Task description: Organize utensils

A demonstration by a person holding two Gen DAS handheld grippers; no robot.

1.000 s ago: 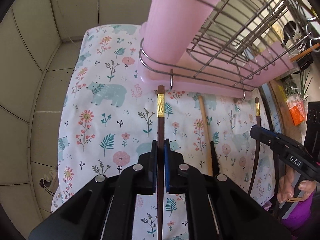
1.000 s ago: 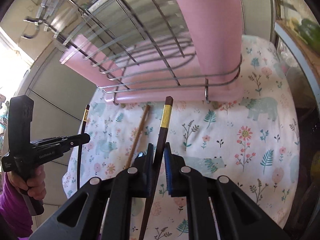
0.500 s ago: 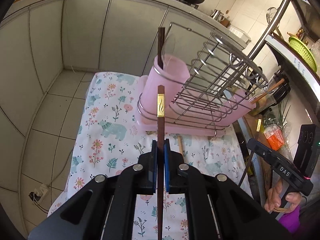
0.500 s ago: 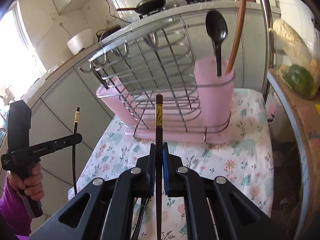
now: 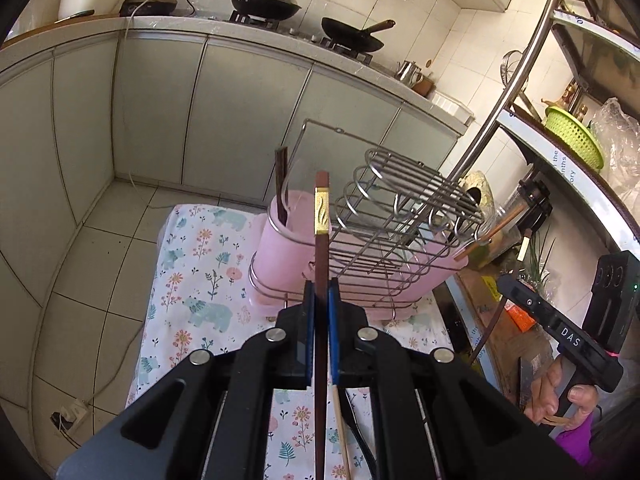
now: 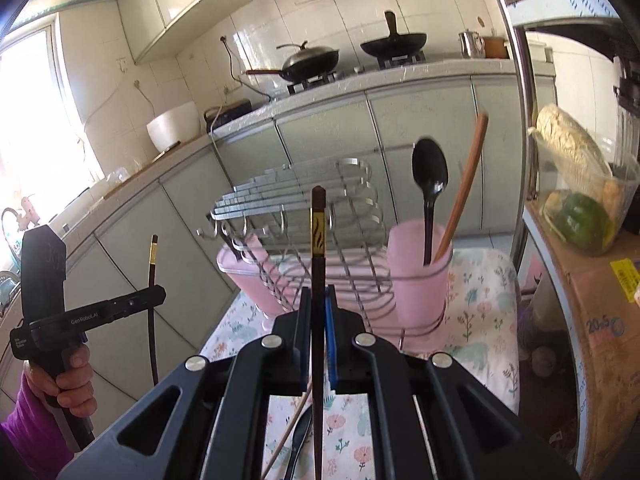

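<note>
**Utensil count on the floral table**

Two dark gold-banded chopsticks (image 5: 321, 280) (image 6: 152, 304) are held aloft. Two pink cups (image 6: 418, 276) (image 5: 280, 248) flank one wire rack (image 6: 304, 200). The right cup holds one black spoon (image 6: 430, 184).

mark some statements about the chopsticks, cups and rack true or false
1. Each gripper holds a chopstick: true; the left gripper and right gripper each clamp a dark chopstick.
2. The black spoon lies on the cloth: false; it stands in a pink cup.
3. The rack holds plates: false; it holds none.
4. Two woks sit on the stove: true.
5. The cloth is plain white: false; it is floral.
</note>
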